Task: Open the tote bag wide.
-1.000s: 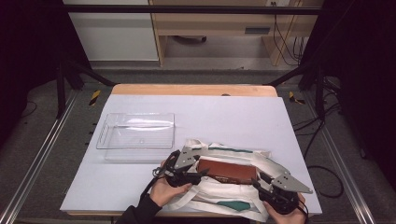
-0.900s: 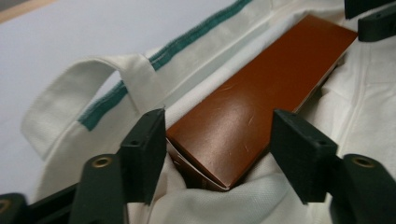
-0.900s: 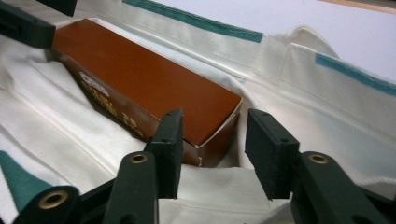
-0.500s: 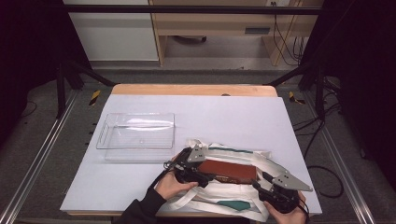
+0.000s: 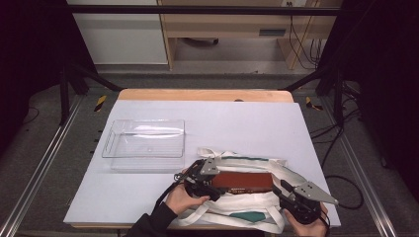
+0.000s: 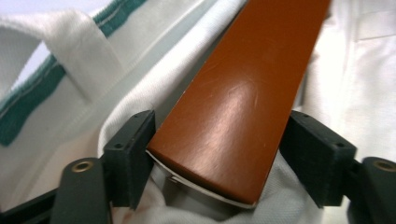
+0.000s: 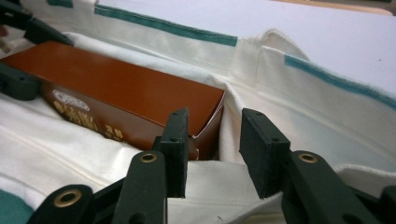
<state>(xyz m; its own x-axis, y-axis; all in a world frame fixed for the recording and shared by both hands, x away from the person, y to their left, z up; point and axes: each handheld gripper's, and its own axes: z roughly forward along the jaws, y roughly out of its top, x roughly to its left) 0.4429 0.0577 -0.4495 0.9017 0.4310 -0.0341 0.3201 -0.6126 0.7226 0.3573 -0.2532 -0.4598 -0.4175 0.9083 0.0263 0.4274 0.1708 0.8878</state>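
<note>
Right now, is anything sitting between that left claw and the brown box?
Nothing visible. The left gripper already has its jaws on either side of the brown box, which lies in the white tote bag; only folds of the bag's cloth bunch around and beneath it.

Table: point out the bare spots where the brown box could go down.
Free: the wide strip of table behind the tray and bag, and the near-left corner below the tray. The tray itself sits empty. Crowded: the near-right part, where the bag, box, left claw and right claw bunch together.
</note>
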